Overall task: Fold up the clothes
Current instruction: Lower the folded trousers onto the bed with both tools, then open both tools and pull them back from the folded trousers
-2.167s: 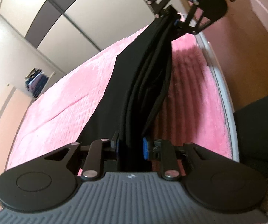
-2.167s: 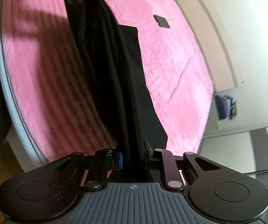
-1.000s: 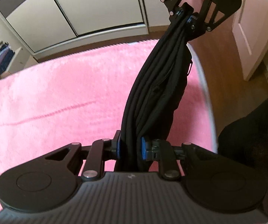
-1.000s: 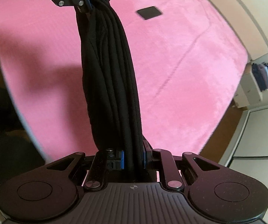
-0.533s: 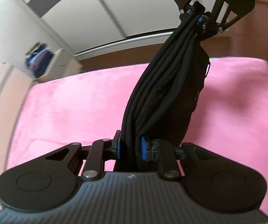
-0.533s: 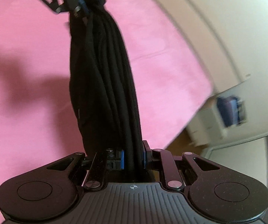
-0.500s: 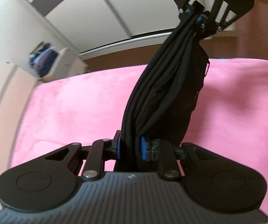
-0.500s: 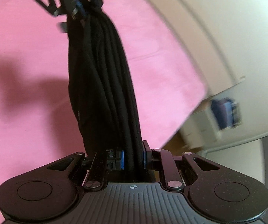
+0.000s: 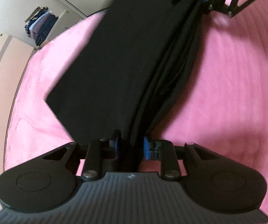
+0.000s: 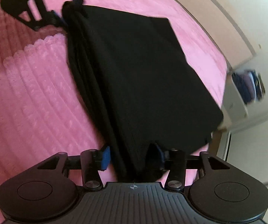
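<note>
A black garment point(image 9: 119, 59) is stretched between my two grippers over a pink ribbed blanket point(image 9: 227, 93). One flat panel of it spreads out to the side onto the blanket, and the bunched folds run straight between the jaws. My left gripper point(image 9: 130, 147) is shut on one end of the garment. My right gripper point(image 10: 132, 156) holds the other end of the garment point(image 10: 143, 78), with its jaws wider apart around the thick bundle. Each gripper shows at the top of the other's view: the right gripper point(image 9: 208, 1) and the left gripper point(image 10: 64, 16).
The pink blanket point(image 10: 31, 93) covers the bed on all sides of the garment. A shelf with stacked folded clothes point(image 9: 40, 24) stands by the cream wall beyond the bed; it also shows in the right wrist view point(image 10: 249, 87).
The garment hung bunched in the air between the grippers; now both grippers are low over the blanket and a flat panel of the garment has spread out sideways onto it.
</note>
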Demonstrator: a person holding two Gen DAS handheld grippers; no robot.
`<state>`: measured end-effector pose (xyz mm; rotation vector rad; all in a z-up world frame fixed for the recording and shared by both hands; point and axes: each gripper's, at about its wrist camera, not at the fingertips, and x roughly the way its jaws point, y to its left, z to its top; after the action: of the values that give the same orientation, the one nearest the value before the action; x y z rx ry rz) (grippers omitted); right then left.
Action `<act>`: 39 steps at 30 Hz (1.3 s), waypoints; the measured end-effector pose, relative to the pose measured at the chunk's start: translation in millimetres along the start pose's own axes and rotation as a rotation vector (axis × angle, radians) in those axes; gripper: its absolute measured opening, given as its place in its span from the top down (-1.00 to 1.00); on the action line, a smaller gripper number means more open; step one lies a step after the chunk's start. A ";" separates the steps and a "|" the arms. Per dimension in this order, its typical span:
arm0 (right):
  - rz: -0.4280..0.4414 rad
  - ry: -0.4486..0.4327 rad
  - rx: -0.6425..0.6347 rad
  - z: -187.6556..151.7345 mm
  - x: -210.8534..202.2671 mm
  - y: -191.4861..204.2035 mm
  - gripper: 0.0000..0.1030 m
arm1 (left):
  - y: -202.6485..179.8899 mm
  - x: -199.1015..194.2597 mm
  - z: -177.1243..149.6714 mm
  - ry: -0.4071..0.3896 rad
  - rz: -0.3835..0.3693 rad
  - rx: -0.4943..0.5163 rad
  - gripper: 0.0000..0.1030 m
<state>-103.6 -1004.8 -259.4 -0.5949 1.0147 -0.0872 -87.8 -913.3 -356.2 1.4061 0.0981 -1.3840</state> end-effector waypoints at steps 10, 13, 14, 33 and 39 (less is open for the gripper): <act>0.217 -0.021 0.751 -13.5 -61.7 -88.9 -0.23 | 50.5 -57.8 -37.6 0.046 -0.097 -0.295 0.34; 0.313 -0.037 1.146 -29.6 -48.2 -117.0 -0.23 | 72.6 -56.4 -44.4 0.045 -0.122 -0.436 0.34; 0.344 -0.045 1.283 -37.4 -40.3 -122.3 -0.23 | 82.5 -47.2 -37.0 0.048 -0.133 -0.461 0.34; 0.230 -0.103 1.252 -15.6 -79.2 -136.7 0.75 | 52.2 -15.2 -5.0 0.029 -0.183 -0.472 0.19; 0.352 -0.025 1.249 -8.8 -29.1 -106.4 0.75 | 61.4 -28.2 -16.2 0.002 -0.173 -0.587 0.22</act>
<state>-105.2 -1088.0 -186.5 0.7153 0.8328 -0.3628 -43.5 -909.0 -302.8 0.9205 0.5905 -1.3460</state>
